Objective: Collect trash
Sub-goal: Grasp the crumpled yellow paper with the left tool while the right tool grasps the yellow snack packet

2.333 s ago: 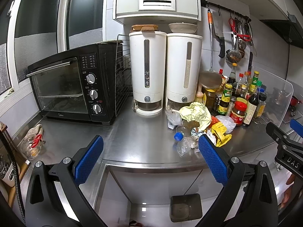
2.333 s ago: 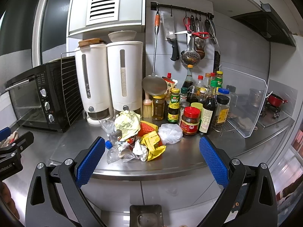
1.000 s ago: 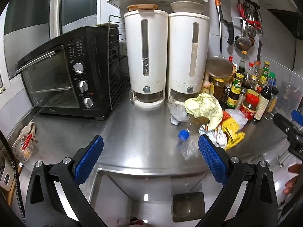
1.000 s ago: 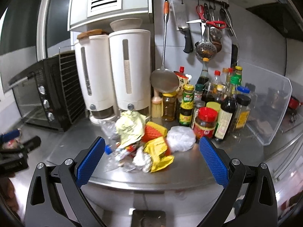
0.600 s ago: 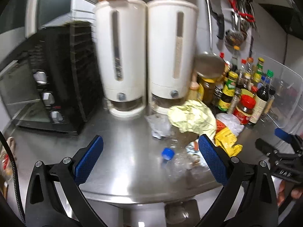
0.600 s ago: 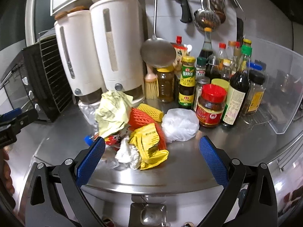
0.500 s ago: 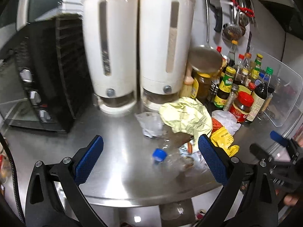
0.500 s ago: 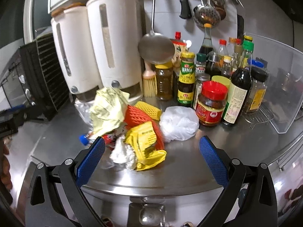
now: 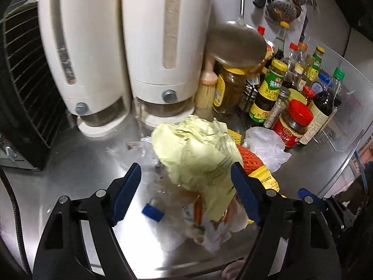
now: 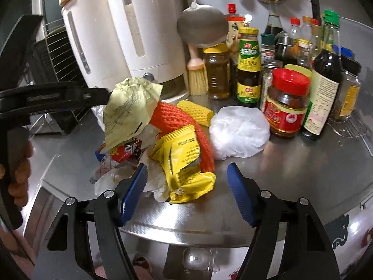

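A steel bench carries a heap of trash near its front edge. At far left stands a black oven with a wire rack against its side. Next come two white dispensers, side by side, against the wall.

The left tool points down at the left half of the heap. Its jaws have just been closing, yet remain well apart. The crumpled pale-green paper lies between the blue pads; whether the right-hand pad touches it cannot be told, and nothing is gripped. Below the paper lie a clear bottle with a blue cap and a clear wrapper.

The right tool points at the right half of the heap. Its jaws have likewise been closing and stand apart. A yellow packet lies between its pads, with white tissue against the left-hand pad; no grip shows. An orange net and a yellow net lie behind the packet, touching. A red wrapper sits under the paper. A white bag rests just right of the heap.

Right of that stand a red-capped jar and a cluster of bottles, with a brush beside the dispensers. A ladle hangs above.
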Demonstrator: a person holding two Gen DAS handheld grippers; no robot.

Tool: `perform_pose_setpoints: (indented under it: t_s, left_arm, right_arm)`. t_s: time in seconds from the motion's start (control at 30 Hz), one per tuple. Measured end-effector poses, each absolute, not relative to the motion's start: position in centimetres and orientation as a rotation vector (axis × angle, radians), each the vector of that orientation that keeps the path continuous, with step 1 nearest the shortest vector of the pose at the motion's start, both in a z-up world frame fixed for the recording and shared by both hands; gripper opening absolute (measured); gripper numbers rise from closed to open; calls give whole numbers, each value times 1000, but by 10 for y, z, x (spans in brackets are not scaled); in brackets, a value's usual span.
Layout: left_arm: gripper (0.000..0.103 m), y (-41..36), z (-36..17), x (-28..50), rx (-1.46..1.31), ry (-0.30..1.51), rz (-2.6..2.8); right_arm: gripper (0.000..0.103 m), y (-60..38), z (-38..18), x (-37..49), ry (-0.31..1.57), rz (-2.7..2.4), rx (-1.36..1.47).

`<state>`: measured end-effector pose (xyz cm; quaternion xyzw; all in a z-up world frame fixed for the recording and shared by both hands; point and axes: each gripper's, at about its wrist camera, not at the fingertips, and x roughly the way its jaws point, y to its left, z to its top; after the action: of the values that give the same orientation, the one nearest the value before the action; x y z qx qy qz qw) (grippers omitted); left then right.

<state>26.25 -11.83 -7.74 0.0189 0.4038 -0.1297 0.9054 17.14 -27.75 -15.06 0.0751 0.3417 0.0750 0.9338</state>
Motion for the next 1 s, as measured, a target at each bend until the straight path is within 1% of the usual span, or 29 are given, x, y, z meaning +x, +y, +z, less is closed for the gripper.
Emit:
perform_pose_setpoints:
  t_s: [0.33,0.4,0.47,0.5,0.53,0.57,0.63,0.67,0.73,0.87,0.9,0.93,1.0]
  left_arm:
    - [73,-139,-101,288,48,894,-278]
    - [67,-142,-106,292,48,908,-287]
    - [55,-144,-111,294,47,919,-297]
    - [53,-145,-112,295,49,922,-301]
    - [49,-146,-114,295,51,925,-305]
    - [45,-146,-115,296,49,924,-309]
    - [38,-147,-115,297,45,921,-313]
    - [33,-147,-115,298,45,919,-317]
    - [27,-148,-115,298,44,917,-327]
    - [21,-153,-113,295,61,905,-333]
    - [21,-153,-112,294,62,900,-334]
    - [20,-153,-109,291,61,893,-333]
    - [20,-152,-100,285,66,870,-325]
  right_arm:
    - [71,-274,-172,193,752,160,124]
    - [71,-276,-178,197,767,158,132]
    - [71,-278,-183,199,780,155,133]
    - [71,-279,-185,201,787,156,134]
    - [67,-279,-187,203,793,161,138]
    - [56,-279,-189,204,797,168,144]
    - [54,-280,-191,206,796,178,159]
    - [50,-280,-192,207,793,184,166]
    - [46,-279,-192,207,792,193,169]
    - [41,-278,-189,203,778,186,162]
    - [40,-279,-187,201,773,185,164]
    - [36,-279,-185,199,769,182,163]
    - [34,-282,-180,194,759,175,158]
